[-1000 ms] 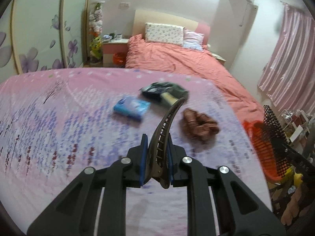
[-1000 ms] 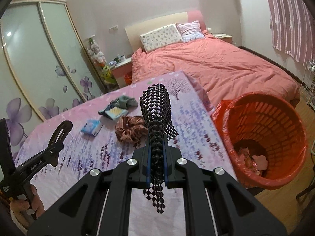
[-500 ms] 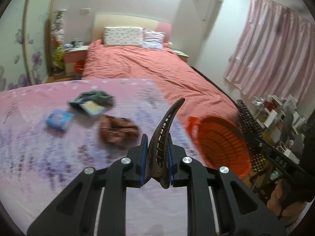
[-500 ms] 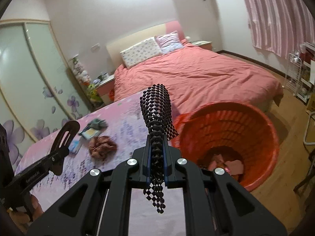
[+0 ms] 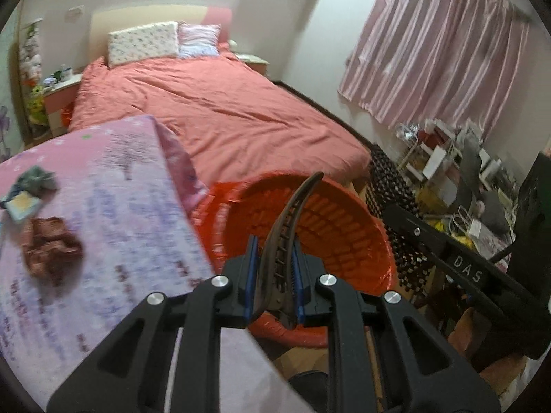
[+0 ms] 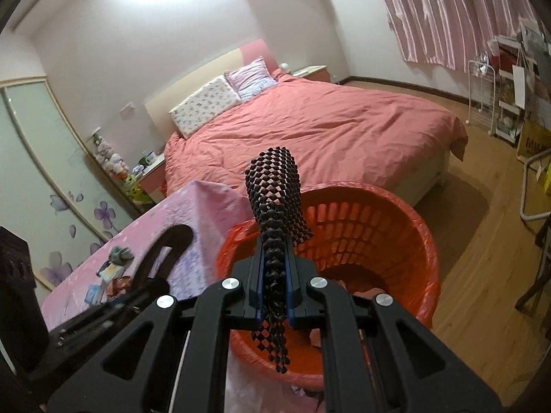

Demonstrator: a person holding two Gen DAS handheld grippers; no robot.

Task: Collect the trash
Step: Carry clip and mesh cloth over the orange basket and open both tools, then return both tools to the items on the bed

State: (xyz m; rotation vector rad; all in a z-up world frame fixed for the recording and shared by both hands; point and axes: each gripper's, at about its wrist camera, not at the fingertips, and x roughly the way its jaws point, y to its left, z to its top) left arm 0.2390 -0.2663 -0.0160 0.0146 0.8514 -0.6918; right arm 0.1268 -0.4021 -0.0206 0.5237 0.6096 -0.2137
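Note:
My left gripper (image 5: 273,284) is shut on a dark curved hair clip (image 5: 292,213) and holds it over the orange trash basket (image 5: 344,234). My right gripper (image 6: 274,284) is shut on a black mesh net piece (image 6: 273,186) and holds it over the same basket (image 6: 396,227), which has pink scraps at its bottom. On the pink floral table (image 5: 120,206) lie a brown scrunchie (image 5: 48,244) and a grey-green wrapper pile (image 5: 27,186). The right gripper and its mesh also show in the left wrist view (image 5: 389,189).
A bed with a coral duvet (image 5: 220,103) stands behind the basket. A cluttered shelf (image 5: 447,158) and pink curtains (image 5: 430,62) are at the right. The table corner (image 6: 206,192) sits beside the basket's left rim. Wooden floor (image 6: 482,241) lies right of the basket.
Both grippers swung right, away from the table, and now hang over the orange basket. The clip and the mesh stay gripped. The table items slid to the left edge of the views.

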